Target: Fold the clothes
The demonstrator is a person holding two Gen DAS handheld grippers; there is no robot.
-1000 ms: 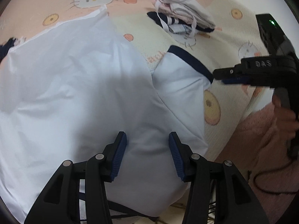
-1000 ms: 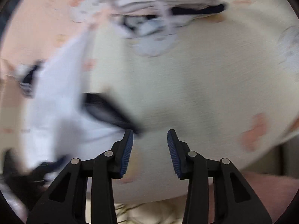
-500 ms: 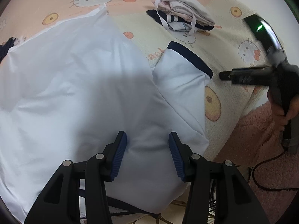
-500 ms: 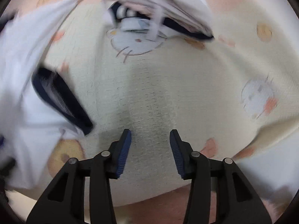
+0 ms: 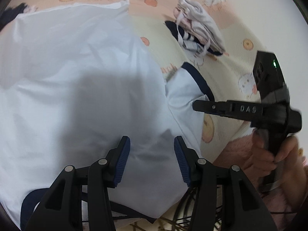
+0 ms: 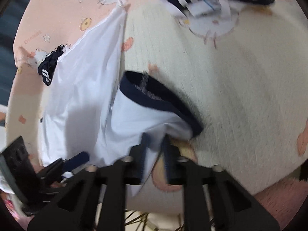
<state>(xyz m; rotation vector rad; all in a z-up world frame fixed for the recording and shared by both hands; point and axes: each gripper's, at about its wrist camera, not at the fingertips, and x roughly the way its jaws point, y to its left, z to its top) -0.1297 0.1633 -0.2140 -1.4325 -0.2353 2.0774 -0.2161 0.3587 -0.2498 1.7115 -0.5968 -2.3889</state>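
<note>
Fabric fills most of the left wrist view: a white shirt (image 5: 80,80) lies spread on a bed sheet (image 5: 231,38) printed with cartoon cats in peach and cream. Its near hem hangs over the bed's near edge, and its sleeve (image 5: 184,90), trimmed with a navy cuff (image 6: 161,98), points out toward the cream part of the sheet. The left gripper (image 5: 152,161) hovers over the lower shirt body, jaws wide apart, with nothing between them. The right gripper (image 6: 155,154) is at the sleeve's lower edge, its jaws narrowed with white cloth between them; motion blur hides whether they actually pinch it. Beyond the sleeve the cream sheet lies bare up to a folded pile of clothes (image 5: 196,30) at the far side. A dark striped garment (image 6: 49,67) peeks out at the shirt's far edge. Pink fleece (image 6: 284,192) borders the near right.
</note>
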